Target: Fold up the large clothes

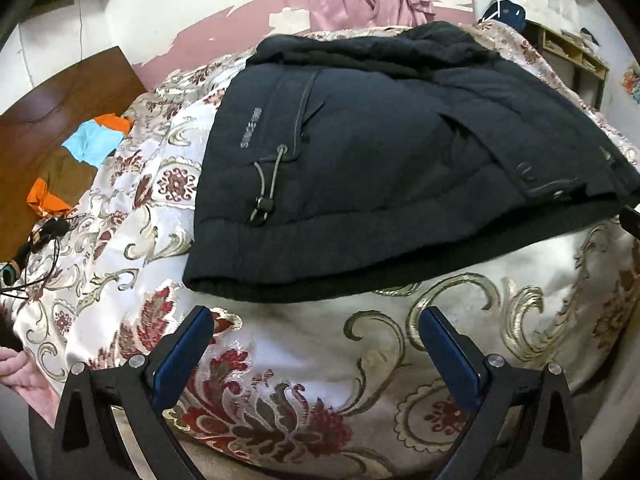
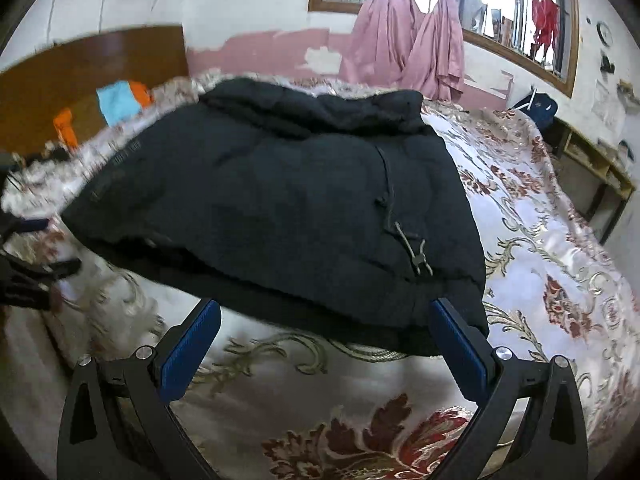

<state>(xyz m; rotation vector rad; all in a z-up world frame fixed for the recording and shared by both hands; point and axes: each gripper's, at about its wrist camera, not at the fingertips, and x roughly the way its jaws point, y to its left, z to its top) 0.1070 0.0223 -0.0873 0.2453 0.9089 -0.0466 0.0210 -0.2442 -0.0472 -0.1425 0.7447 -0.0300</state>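
Now both tools stand wide open and hold nothing. Off to the far left of the left gripper (image 1: 316,316) a bit of the person's hand (image 1: 20,376) shows, and its blue pads (image 1: 182,354) hang over the bedspread (image 1: 280,364), just short of the jacket (image 1: 360,168). The right gripper (image 2: 326,312) is equally spread; its right pad (image 2: 460,348) overlaps the jacket's hem in that view, though whether they touch cannot be told. The dark jacket lies folded ahead of both tools, hem nearest them and collar end away toward the wall, with its long axis running left to right across the bed. A drawcord (image 1: 268,184) with a toggle lies on its front. Under it spreads a shiny floral bedspread. Far left of the tools is a wooden headboard (image 1: 60,112) with orange and blue cloth (image 1: 94,142) against it; straight beyond the jacket hang pink curtains (image 2: 416,40) below a window (image 2: 516,8); far right stands a low wooden shelf (image 2: 596,168).
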